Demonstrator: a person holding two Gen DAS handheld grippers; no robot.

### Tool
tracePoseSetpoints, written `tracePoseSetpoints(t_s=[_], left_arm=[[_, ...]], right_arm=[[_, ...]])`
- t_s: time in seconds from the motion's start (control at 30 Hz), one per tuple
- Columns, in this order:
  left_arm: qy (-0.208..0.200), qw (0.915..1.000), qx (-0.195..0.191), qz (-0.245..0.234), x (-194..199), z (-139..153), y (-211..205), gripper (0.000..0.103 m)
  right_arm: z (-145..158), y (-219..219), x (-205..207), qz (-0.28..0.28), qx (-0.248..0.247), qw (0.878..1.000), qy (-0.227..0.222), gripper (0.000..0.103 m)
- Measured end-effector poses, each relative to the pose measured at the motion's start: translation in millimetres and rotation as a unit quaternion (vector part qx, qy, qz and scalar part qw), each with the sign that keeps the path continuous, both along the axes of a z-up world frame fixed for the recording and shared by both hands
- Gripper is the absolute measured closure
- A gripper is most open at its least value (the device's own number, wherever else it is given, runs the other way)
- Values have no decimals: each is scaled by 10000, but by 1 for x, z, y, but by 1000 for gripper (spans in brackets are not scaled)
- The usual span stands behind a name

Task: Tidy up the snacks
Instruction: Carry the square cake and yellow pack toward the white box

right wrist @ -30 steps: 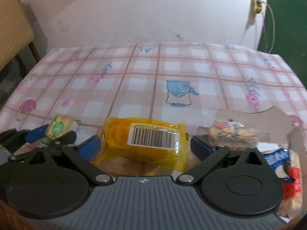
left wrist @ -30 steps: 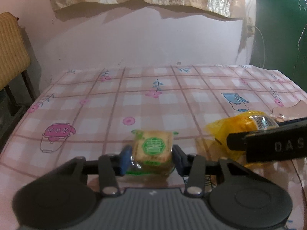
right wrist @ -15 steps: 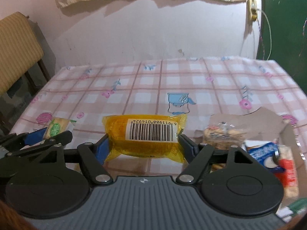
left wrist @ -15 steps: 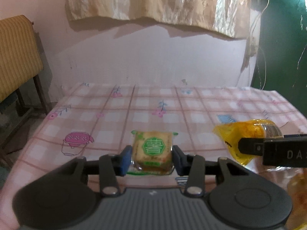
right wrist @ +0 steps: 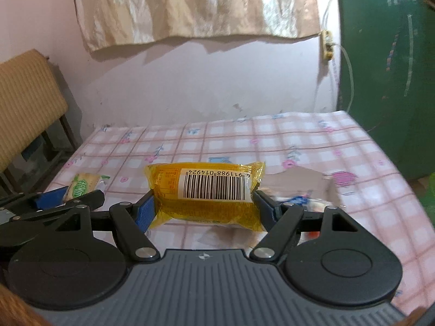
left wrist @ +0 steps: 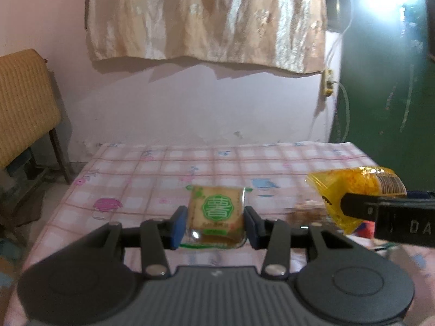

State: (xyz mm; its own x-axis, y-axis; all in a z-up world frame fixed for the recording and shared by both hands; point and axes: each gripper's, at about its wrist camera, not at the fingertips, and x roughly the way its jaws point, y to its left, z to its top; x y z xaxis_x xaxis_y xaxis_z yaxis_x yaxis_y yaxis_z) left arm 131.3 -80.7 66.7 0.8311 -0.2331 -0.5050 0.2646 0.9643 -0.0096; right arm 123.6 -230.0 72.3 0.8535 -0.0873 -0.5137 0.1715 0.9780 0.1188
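My left gripper [left wrist: 216, 224] is shut on a small square snack pack with a green seal [left wrist: 217, 212] and holds it above the table. My right gripper [right wrist: 205, 206] is shut on a yellow snack pack with a barcode [right wrist: 204, 190], also lifted. In the left wrist view the yellow pack [left wrist: 353, 190] and the right gripper's finger [left wrist: 386, 212] show at the right. In the right wrist view the green-seal pack [right wrist: 81, 186] and the left gripper [right wrist: 51, 198] show at the left.
The table has a pink checked cloth [right wrist: 299, 141]. A cardboard box [right wrist: 296, 179] with more snack packs lies behind my right gripper. A wooden chair [left wrist: 24, 103] stands left of the table. A pink wall and a green door [right wrist: 386, 68] are behind.
Both grippers have risen from the table with their packs. The right gripper closed on the yellow pack a second ago. The table now looks farther below.
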Motion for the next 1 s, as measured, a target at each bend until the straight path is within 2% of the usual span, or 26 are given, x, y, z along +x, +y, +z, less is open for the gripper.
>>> tracePoseSetpoints(t_s=[0.23,0.47,0.7,1.0], left_arm=[[-48,9991,10,-419,-34,8,-37,60],[-78,9973,25,-735,-54,10,-68,60],[-40,9964,54,-841,-58,6,-77,60],[12,9952,67,-977,-64,3,-89,60]], right_arm=[[17,-42,-58,-345,-71,9993,-141,10],[19,-77,-93,-621,6,9979,-165,10],[12,-103,-101,-803,60,9966,-164,10],[4,-104,-101,-824,146,9964,-124,10]])
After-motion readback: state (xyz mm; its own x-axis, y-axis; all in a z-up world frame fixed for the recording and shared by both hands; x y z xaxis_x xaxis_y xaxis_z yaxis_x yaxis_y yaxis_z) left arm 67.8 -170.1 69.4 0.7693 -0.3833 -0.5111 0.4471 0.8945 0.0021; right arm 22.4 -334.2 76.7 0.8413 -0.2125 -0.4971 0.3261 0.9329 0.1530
